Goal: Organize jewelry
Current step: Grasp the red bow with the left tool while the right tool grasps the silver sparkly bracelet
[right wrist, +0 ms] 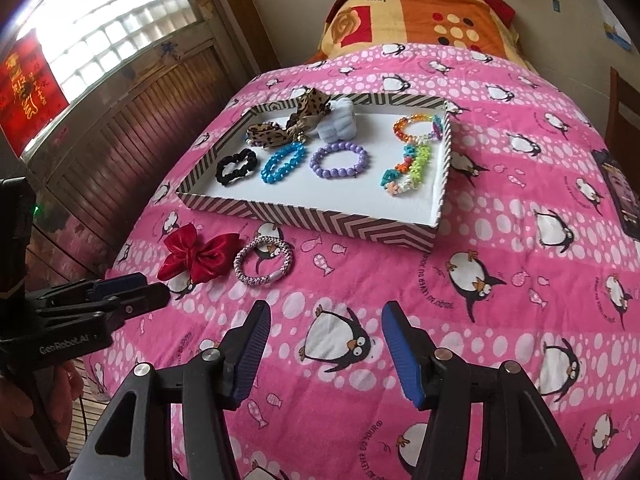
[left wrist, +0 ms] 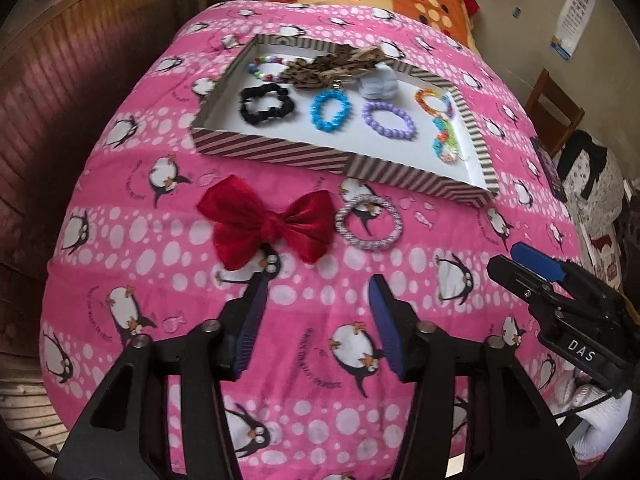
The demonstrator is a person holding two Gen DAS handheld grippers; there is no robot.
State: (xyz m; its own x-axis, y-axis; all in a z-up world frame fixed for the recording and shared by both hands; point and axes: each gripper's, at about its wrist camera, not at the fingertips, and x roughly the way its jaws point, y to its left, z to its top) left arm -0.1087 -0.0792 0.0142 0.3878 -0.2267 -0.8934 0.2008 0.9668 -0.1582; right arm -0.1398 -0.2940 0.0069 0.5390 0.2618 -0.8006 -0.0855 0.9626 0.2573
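Bracelets (right wrist: 339,161) in tray (right wrist: 312,216), bow (right wrist: 196,255) and hair tie (right wrist: 263,260) before it

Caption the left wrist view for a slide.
Open left tool above pink bedspread, facing red bow, braided bracelet, striped tray.

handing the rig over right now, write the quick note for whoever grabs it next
Left gripper: open, empty, above the blanket, facing the red bow.
Right gripper: open, empty, above the blanket to the right.
Striped tray already holds the black scrunchie, blue bracelet, purple bracelet, leopard bow and the colourful pieces.
Left: the red bow and the pink-and-white hair tie lie on the blanket in front of the tray.
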